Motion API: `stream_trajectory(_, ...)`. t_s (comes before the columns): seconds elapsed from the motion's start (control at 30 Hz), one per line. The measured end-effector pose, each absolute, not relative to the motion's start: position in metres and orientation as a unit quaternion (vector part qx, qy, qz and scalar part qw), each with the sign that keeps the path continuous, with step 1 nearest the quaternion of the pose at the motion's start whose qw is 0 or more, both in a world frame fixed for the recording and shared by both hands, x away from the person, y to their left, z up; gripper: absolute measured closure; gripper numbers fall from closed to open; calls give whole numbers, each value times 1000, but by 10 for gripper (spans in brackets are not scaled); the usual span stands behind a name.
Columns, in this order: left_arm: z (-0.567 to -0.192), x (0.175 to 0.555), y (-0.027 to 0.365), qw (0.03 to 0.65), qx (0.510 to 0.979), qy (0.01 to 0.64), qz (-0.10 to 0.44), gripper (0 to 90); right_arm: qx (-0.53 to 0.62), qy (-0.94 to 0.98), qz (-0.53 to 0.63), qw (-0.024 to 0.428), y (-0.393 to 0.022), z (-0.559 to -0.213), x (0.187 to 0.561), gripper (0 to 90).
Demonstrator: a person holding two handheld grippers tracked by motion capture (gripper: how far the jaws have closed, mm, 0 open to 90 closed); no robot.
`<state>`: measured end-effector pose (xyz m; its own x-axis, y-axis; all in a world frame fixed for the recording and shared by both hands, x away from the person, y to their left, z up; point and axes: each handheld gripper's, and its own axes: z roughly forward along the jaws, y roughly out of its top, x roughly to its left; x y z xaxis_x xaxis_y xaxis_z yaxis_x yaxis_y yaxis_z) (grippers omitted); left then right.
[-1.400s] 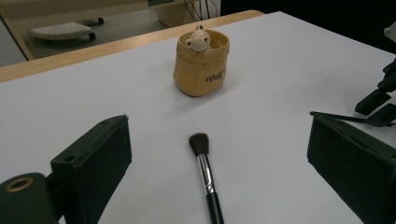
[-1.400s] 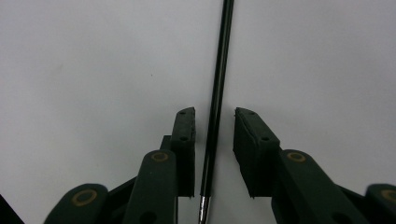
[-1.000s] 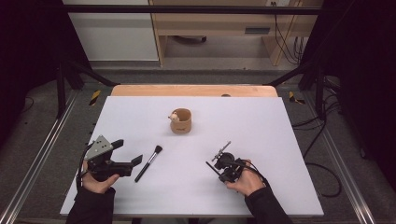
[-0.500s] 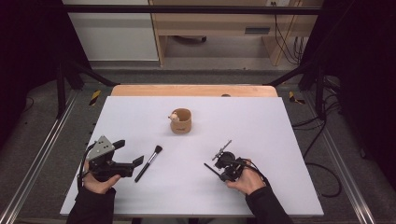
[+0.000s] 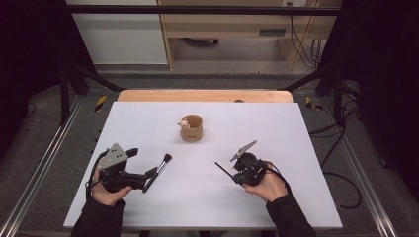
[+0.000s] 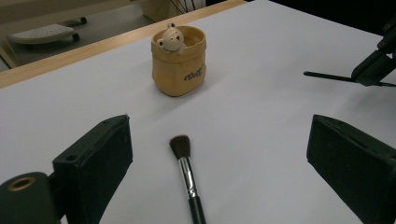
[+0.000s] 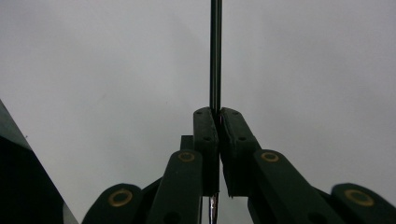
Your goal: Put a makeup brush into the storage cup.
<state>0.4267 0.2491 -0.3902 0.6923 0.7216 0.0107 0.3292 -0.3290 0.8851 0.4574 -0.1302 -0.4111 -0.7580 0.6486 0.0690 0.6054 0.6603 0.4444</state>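
Jaws of the right gripper (image 5: 236,171) are clenched on a thin black stick (image 7: 215,56).
The left gripper (image 6: 219,158) is released around the brush (image 6: 186,170); pot (image 5: 191,128) at 12 o'clock.

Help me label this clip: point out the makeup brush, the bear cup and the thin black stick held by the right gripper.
makeup brush (image 6: 186,171): left gripper view, on its metal ferrule.
bear cup (image 6: 179,70): left gripper view, on its front wall.
thin black stick (image 7: 215,56): right gripper view, on its shaft above the jaws.

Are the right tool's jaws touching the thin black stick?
Touching. In the right gripper view the right tool has its two jaws pressed shut on the thin black stick, which runs straight out between them.
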Motion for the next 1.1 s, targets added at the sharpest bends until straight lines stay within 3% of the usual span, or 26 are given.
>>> stream_trajectory(1.1, -376, 430, 164, 354, 894, 182, 207, 79, 259, 928, 268, 19, -119, -378, 461, 856)
